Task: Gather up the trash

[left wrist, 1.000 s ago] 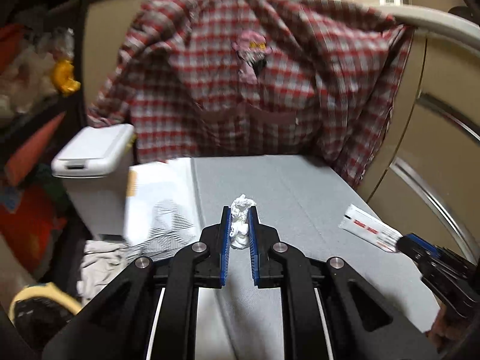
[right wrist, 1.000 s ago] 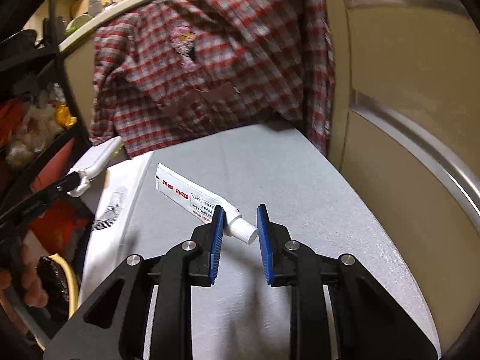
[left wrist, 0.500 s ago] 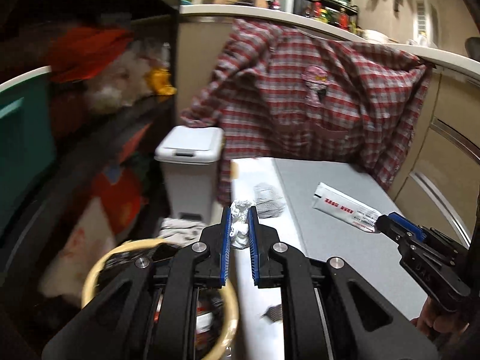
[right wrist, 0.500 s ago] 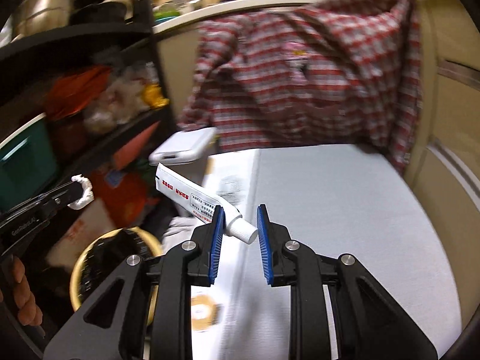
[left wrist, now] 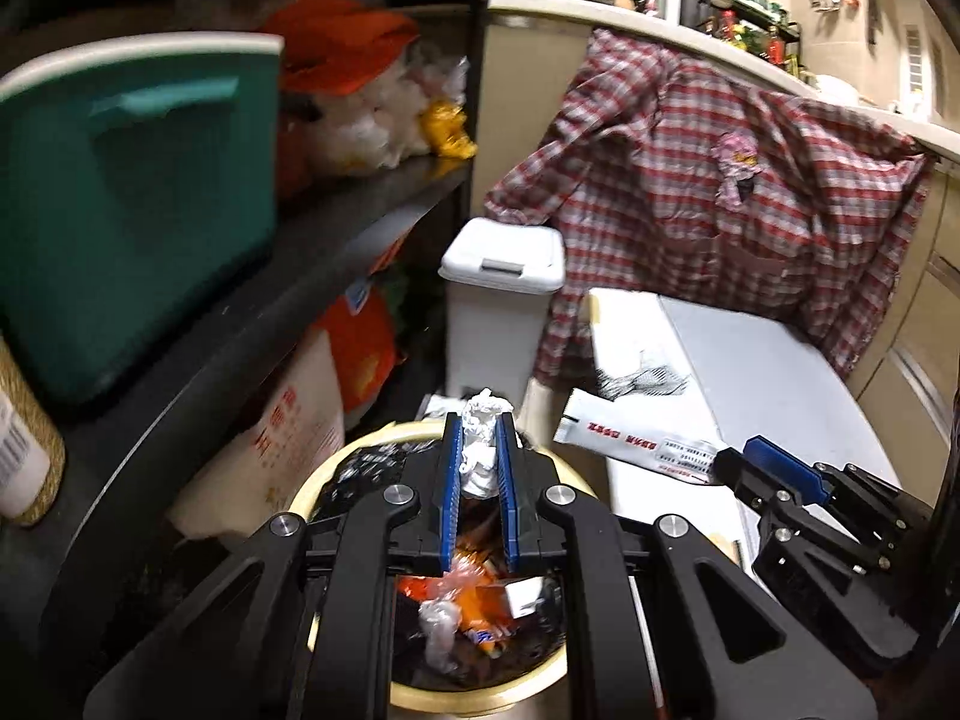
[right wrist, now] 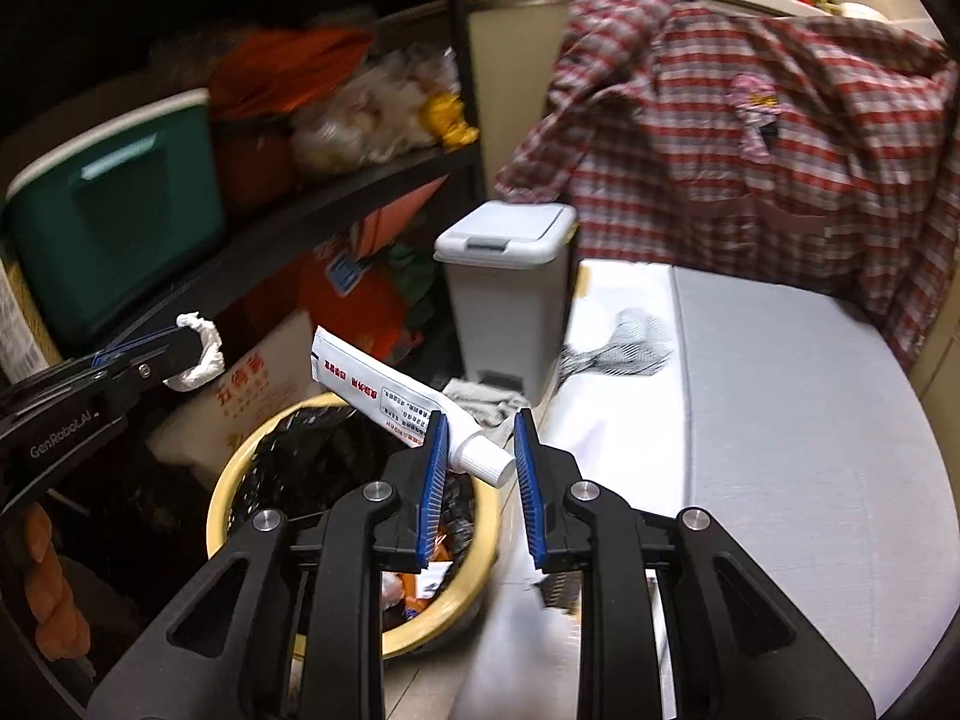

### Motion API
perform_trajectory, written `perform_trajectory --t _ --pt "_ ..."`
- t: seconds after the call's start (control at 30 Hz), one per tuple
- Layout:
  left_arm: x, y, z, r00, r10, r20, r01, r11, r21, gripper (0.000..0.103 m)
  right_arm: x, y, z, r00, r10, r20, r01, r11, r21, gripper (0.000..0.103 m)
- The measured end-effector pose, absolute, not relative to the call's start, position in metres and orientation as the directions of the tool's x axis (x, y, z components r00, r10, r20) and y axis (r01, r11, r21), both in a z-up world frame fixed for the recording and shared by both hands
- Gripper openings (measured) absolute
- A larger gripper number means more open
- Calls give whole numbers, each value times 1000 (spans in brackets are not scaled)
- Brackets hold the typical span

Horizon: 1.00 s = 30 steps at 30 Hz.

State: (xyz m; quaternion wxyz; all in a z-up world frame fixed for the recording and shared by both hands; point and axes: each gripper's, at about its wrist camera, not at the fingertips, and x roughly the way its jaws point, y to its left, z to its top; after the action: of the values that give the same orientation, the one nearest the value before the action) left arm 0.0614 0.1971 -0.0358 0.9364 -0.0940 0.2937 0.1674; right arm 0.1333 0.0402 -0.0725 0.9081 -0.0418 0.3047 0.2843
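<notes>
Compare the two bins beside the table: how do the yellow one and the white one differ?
The yellow bin is round and open, with a black liner and trash showing inside; the white bin is boxy with its lid shut. The yellow bin stands nearer the cameras, the white bin farther back by the plaid shirt. Both stand on the floor.

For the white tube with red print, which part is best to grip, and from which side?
Grip the tube at its round neck just behind the white cap, coming in from the cap end. That end is stiff and narrow; the flat crimped tail would fold. The right gripper holds it exactly there, over the yellow-rimmed bin.
</notes>
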Motion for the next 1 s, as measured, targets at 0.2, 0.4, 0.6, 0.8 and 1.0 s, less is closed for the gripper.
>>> perform_trajectory --t 0.2,0.4,0.6,0.8,1.0 --pt "65 215 -54 731 264 -629 -398 914 -79 13 134 70 -95 606 487 -629 -568 818 86 24" --pt "62 234 -64 675 338 -656 -499 864 -68 89 136 84 -105 566 505 -651 -589 801 109 50" --pt "61 234 -60 673 355 -649 -507 860 -56 90 128 74 -90 625 479 -616 -566 822 64 65" --pt "60 195 -28 771 320 -550 -426 902 -74 91 111 36 -44 750 434 -500 -506 862 -10 80" --pt "63 129 15 876 263 -405 -309 950 -52 95 90 -32 8 883 326 -338 -386 914 -126 98"
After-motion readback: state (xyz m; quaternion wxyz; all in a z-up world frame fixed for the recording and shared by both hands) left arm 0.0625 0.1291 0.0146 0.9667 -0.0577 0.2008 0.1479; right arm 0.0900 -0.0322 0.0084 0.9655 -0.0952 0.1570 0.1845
